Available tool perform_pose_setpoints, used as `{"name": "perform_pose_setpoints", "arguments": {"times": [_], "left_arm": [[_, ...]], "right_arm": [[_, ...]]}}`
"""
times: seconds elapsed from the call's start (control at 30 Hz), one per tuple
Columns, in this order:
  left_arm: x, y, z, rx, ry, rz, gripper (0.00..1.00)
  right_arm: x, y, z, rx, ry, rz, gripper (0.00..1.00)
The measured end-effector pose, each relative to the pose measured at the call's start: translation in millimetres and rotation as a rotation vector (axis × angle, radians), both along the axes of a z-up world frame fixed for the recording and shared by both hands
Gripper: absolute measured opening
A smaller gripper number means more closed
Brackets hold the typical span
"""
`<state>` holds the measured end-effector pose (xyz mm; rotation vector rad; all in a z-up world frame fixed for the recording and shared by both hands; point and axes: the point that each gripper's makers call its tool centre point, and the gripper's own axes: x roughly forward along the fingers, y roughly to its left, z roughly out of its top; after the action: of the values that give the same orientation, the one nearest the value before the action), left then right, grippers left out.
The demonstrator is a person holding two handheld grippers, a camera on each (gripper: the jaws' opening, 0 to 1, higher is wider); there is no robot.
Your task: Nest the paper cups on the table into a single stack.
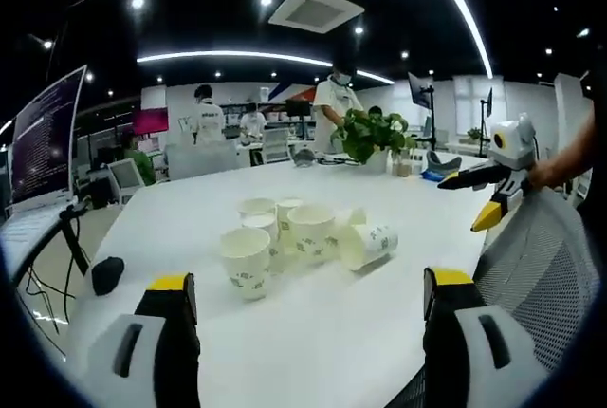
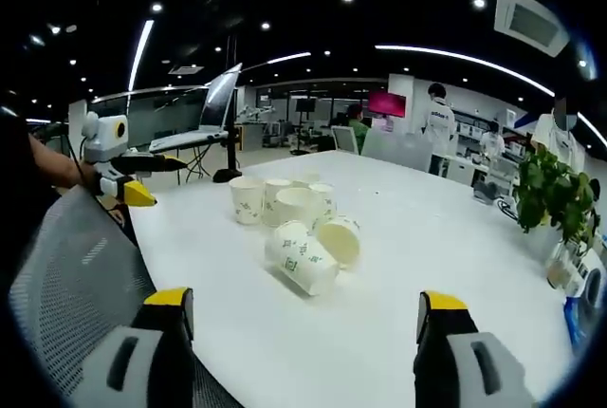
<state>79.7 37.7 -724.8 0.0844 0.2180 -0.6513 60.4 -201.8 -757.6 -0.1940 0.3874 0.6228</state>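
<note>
The paper cups (image 1: 289,237) sit in a loose cluster near the middle of the white surface (image 1: 332,332), none of them nested yet. In the left gripper view, several stand upright with mouths up, the nearest upright cup (image 1: 247,261) a little apart at the front. A tipped cup (image 1: 368,245) lies on its side at the cluster's right edge, its long axis along the surface and its mouth turned toward the cluster. In the right gripper view the same cluster (image 2: 294,223) shows 3 or so upright cups at the back and 2 lying cups (image 2: 318,254) at the front, 1 with its open mouth facing the camera; the exact count is hard to tell.

Around them, a potted plant (image 1: 370,133) stands further back on the surface, a dark mouse-like object (image 1: 106,273) lies near its left edge, and a monitor (image 1: 43,138) rises beside that. A mesh chair back (image 1: 541,266) stands at the near edge. People stand in the room behind.

The left gripper (image 1: 308,332) hovers short of the cups, jaws spread wide and holding nothing. The right gripper (image 2: 303,337) is likewise spread wide and empty, above the near edge of the surface. Nothing lies between either pair of jaws and the cups.
</note>
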Motion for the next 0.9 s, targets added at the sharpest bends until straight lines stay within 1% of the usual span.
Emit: {"name": "perform_pose_setpoints", "arguments": {"times": [0.9], "left_arm": [[-3.7,-7.1,0.3,0.006,0.012,-0.021,0.99]], "right_arm": [[0.4,-2.6,-2.9,0.000,0.006,-0.001,1.00]]}}
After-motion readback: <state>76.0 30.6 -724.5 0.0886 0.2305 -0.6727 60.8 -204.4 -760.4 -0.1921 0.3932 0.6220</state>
